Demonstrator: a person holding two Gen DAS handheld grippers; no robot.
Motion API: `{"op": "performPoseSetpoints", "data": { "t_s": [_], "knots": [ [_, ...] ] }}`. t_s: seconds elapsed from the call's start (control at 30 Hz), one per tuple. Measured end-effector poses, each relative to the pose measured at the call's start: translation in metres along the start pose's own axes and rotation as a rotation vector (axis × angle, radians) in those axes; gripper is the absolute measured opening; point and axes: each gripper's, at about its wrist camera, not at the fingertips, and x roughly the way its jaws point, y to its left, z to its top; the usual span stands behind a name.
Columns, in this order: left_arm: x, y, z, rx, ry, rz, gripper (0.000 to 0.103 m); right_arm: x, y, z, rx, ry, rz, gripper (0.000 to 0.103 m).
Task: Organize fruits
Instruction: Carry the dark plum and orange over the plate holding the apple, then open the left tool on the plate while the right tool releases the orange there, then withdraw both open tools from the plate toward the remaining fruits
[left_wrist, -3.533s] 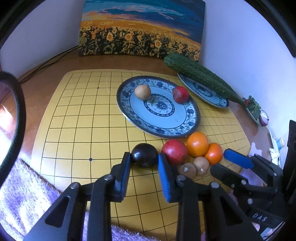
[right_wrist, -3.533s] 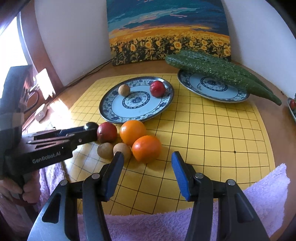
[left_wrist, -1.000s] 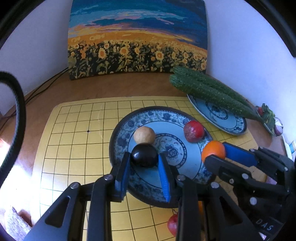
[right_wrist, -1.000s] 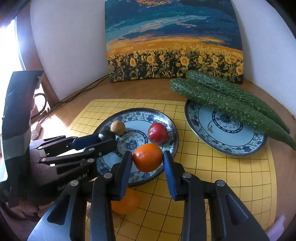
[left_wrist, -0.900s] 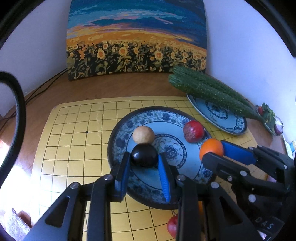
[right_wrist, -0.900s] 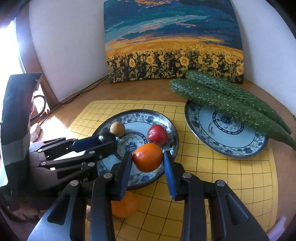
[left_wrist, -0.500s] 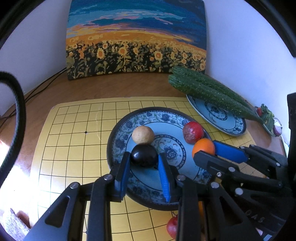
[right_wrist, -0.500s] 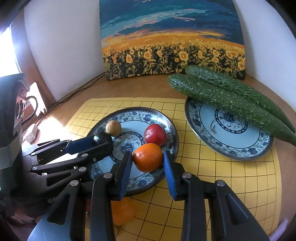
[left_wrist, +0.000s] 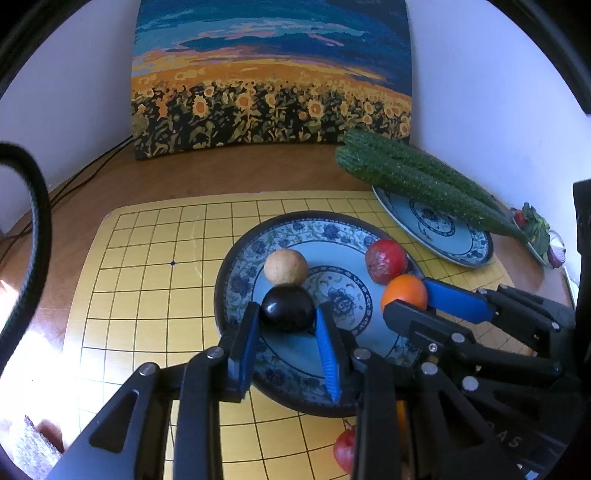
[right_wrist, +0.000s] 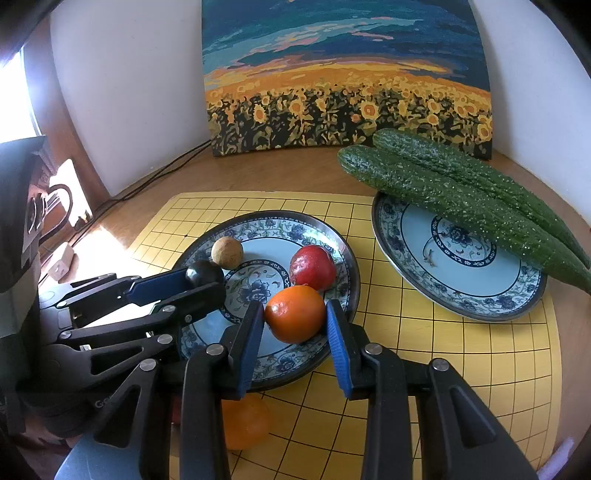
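My left gripper (left_wrist: 287, 314) is shut on a dark plum (left_wrist: 287, 308) and holds it low over the blue patterned fruit plate (left_wrist: 240, 258), just in front of a tan round fruit (left_wrist: 285, 266). My right gripper (right_wrist: 295, 319) is shut on an orange (right_wrist: 295, 314) over the same plate's (right_wrist: 343, 254) near right part, next to a red fruit (right_wrist: 312, 267). The plum (right_wrist: 204, 272) and the tan fruit (right_wrist: 227, 252) also show in the right wrist view, and the orange (left_wrist: 404, 292) and the red fruit (left_wrist: 386, 260) in the left wrist view.
A second orange (right_wrist: 243, 421) and a red fruit (left_wrist: 345, 448) lie on the yellow grid mat (left_wrist: 147, 295) in front of the plate. Two long cucumbers (right_wrist: 461, 192) rest on a second plate (right_wrist: 461, 280) at the right. A sunflower painting (left_wrist: 269, 77) leans on the back wall.
Both grippers picked fruit off the mat, carried it forward over the fruit plate, and over the last second have sunk a little closer to it. Both stay shut.
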Motion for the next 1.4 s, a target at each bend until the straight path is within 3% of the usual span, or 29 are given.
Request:
{"op": "performPoseSetpoints", "data": {
  "t_s": [0.33,0.5,0.73,0.83,0.97,1.4],
  "knots": [
    [-0.003,0.001,0.001,-0.015,0.011,0.008,0.034,-0.004,0.002,0.001,-0.010,-0.012,-0.025,0.039],
    [-0.009,0.003,0.002,-0.032,0.022,0.003,0.041,-0.010,-0.001,0.001,0.007,-0.022,-0.027,0.050],
    [-0.020,0.000,0.001,-0.040,0.038,0.002,0.046,-0.020,-0.004,-0.004,0.031,-0.010,0.024,0.056],
    [-0.025,0.000,0.000,-0.038,0.046,0.013,0.052,-0.024,-0.005,-0.007,0.045,0.002,0.044,0.057],
    [-0.032,0.002,-0.004,-0.048,0.046,0.006,0.056,-0.034,-0.002,-0.011,0.036,-0.009,0.040,0.066],
    [-0.057,0.000,-0.018,-0.059,0.041,-0.004,0.059,-0.064,0.014,-0.025,0.012,-0.038,0.042,0.067]
  ]
}}
